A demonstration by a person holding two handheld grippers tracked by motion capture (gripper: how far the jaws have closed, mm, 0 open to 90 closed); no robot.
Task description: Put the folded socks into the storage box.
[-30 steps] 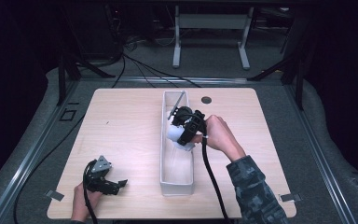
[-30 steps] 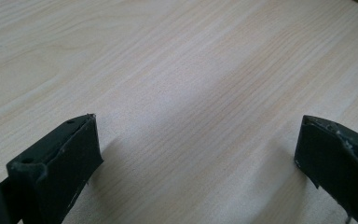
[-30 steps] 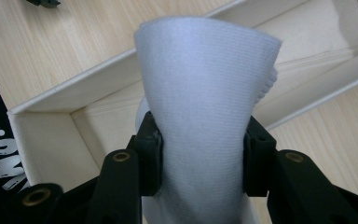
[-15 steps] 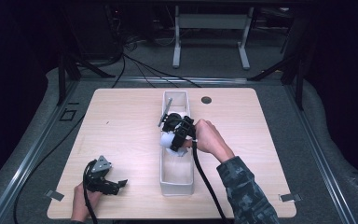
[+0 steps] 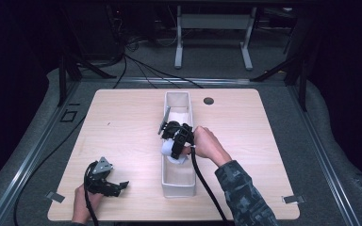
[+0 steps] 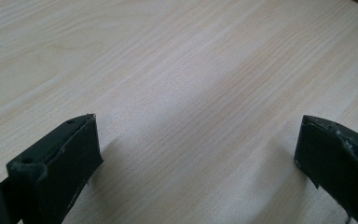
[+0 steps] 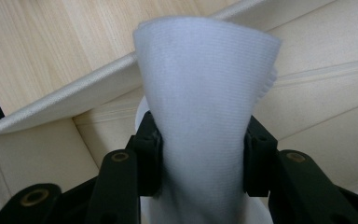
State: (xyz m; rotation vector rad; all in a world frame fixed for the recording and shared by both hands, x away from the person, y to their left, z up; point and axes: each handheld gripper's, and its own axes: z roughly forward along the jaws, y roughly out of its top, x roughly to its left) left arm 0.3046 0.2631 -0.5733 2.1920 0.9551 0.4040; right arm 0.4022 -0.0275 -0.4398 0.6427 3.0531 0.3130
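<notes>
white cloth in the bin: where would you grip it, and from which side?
Take the white cloth at its bunched middle fold, from above, through the open top of the long white bin. The bin's walls block a sideways approach, and the soft fold gathers narrow enough for two jaws. The right gripper has it that way: in the right gripper view both jaws pinch the waist of the fold.

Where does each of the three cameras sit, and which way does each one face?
High view: above the person's side, looking forward and down on the table; forearms, both grippers.
Left gripper view: on the left gripper, over bare wood; jaws apart.
Right gripper view: on the right gripper, pinching white cloth above the bin.
Shared: cloth, bin.
</notes>
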